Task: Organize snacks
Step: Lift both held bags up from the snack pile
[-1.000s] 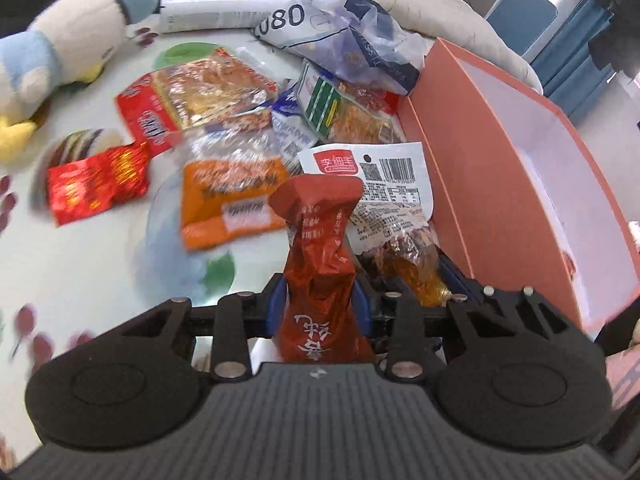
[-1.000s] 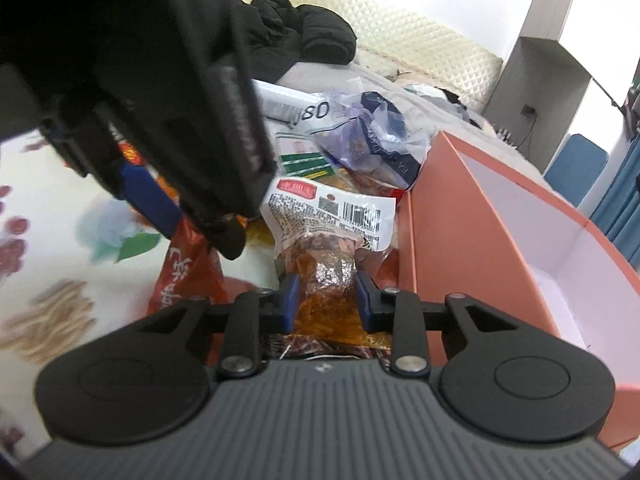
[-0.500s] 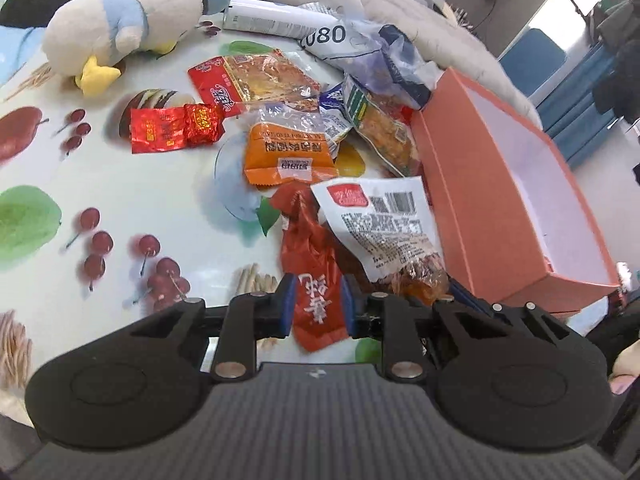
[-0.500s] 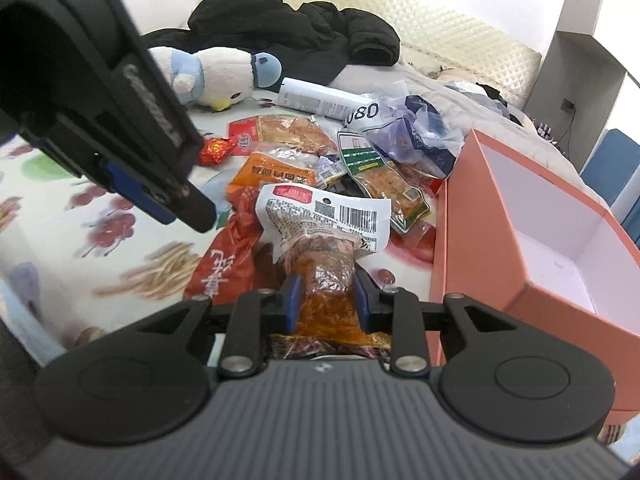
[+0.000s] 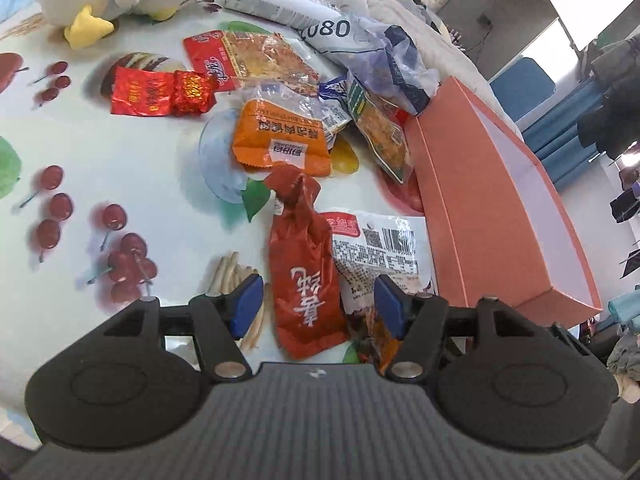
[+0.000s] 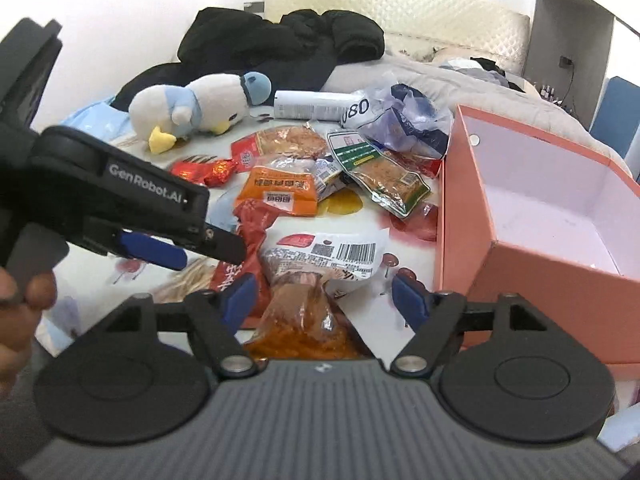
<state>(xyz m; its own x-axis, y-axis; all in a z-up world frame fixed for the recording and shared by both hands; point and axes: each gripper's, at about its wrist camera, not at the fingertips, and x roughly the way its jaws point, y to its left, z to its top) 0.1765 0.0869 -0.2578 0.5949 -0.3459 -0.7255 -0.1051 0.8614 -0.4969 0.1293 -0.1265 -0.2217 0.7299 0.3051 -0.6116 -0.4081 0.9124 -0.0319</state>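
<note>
A dark red snack packet lies on the fruit-print tablecloth between the pads of my left gripper. Its jaws are opening and stand clear of the packet. Beside it lies a clear packet with a white barcode label, its orange end between the pads of my right gripper. Those jaws are opening too and do not touch it. The left gripper shows at the left of the right wrist view. An empty orange box stands to the right.
Further back lie an orange packet, red packets, a green-labelled packet, a blue plastic bag and a white tube. A plush penguin and black clothing sit behind. A hand shows at the left.
Both grippers opened and let go of their packets, which now lie on the cloth. Both pulled back toward me, so more of the table shows.
</note>
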